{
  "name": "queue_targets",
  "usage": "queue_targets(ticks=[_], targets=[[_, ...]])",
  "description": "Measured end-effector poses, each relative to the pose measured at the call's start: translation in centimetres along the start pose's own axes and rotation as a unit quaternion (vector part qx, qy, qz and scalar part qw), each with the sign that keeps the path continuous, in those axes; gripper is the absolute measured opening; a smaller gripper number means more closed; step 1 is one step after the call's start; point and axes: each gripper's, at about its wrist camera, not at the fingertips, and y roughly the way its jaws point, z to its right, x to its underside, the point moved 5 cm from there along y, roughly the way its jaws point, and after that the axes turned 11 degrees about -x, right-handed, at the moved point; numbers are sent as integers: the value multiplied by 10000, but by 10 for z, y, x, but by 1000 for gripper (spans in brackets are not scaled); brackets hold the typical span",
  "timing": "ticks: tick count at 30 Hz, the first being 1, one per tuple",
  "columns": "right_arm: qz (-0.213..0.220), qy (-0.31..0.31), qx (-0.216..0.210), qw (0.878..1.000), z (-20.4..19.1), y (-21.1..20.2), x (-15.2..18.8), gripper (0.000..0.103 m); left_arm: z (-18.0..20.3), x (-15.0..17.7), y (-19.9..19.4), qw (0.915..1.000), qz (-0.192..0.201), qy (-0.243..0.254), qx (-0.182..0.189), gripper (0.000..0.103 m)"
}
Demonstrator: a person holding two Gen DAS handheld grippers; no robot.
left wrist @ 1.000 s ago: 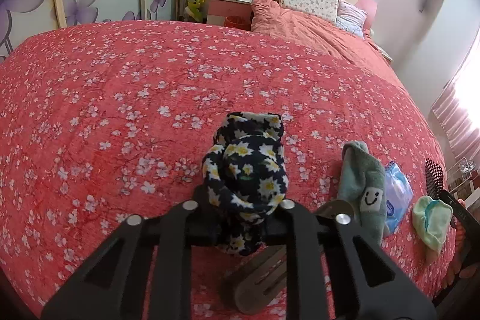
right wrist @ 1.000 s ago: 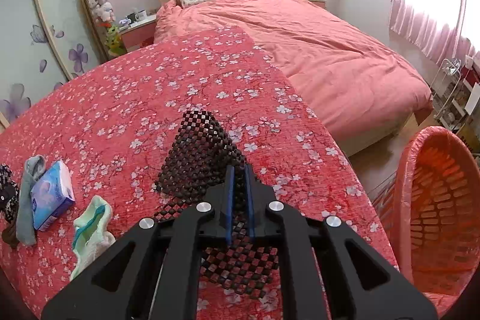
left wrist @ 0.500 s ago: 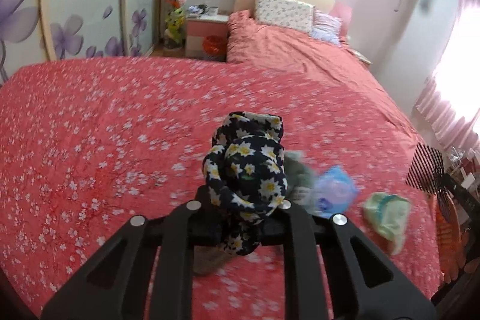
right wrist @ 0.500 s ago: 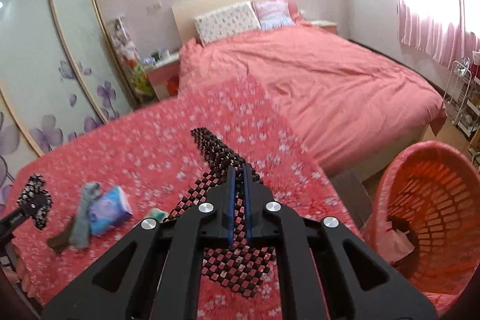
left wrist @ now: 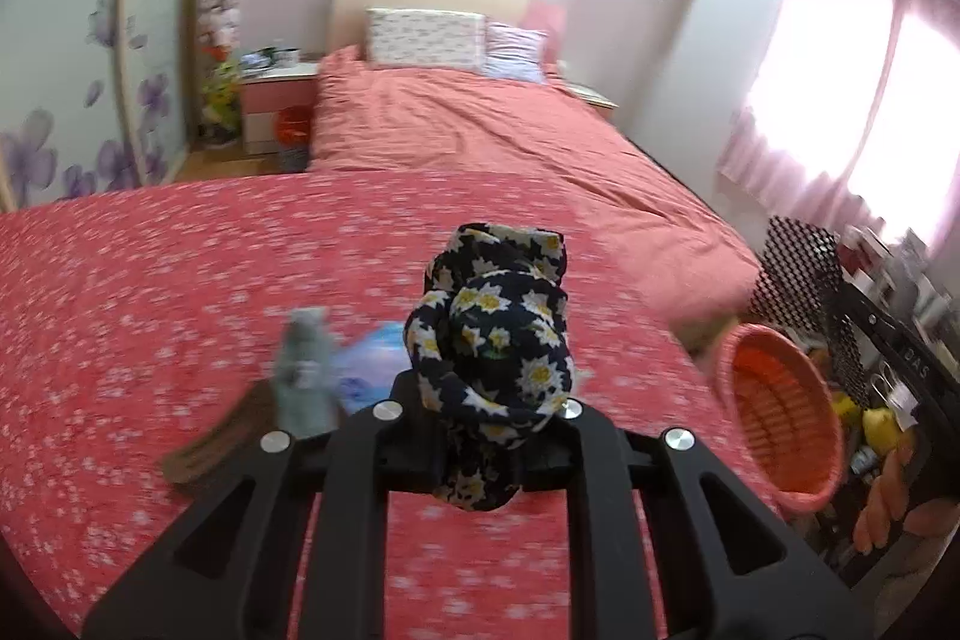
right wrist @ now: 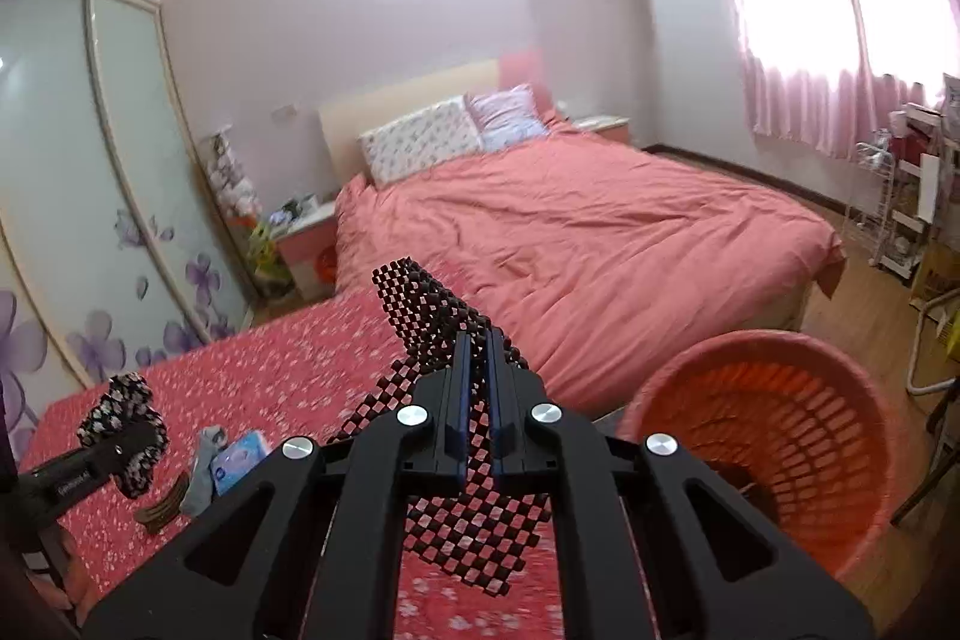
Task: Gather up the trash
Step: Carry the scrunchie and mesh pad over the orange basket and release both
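Note:
My left gripper (left wrist: 480, 412) is shut on a dark daisy-print cloth (left wrist: 498, 334), held above the red flowered cover (left wrist: 150, 292). My right gripper (right wrist: 474, 388) is shut on a black-and-red checkered mesh cloth (right wrist: 432, 310), lifted off the cover. An orange plastic basket (right wrist: 780, 436) stands on the floor at the right, below and beside the right gripper; it also shows in the left wrist view (left wrist: 780, 400). The left gripper and its cloth (right wrist: 126, 424) appear at the left of the right wrist view.
A grey sock (left wrist: 303, 370), a blue tissue pack (left wrist: 372, 358) and a brown strip (left wrist: 210, 448) lie on the cover. A pink-covered bed (right wrist: 570, 232) stands behind. Wardrobe doors (right wrist: 90, 190) are at the left, a wire rack (right wrist: 894, 208) at the right.
Both grippers have risen and swung right with their cloths. The basket has come closer in both views. The sock and tissue pack have slid to the left in the left wrist view.

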Motion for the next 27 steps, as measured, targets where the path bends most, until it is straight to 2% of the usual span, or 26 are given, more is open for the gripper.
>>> queue_targets(ticks=[6,13,21,27], targets=[[390,117,383,9984,34,-30,-7,5,73,5,-2,9979,-56,318,569,16],[657,267,862,9937,78,-47,-5,5,166,24,5,9895,-238,759,1205,16],[689,635,1164,9888,126,-50,6,5,258,49,33,9748,-568,1200,1795,16],[603,1026,1236,9852,166,-48,16,5,302,65,55,9652,-764,1478,2015,17]])
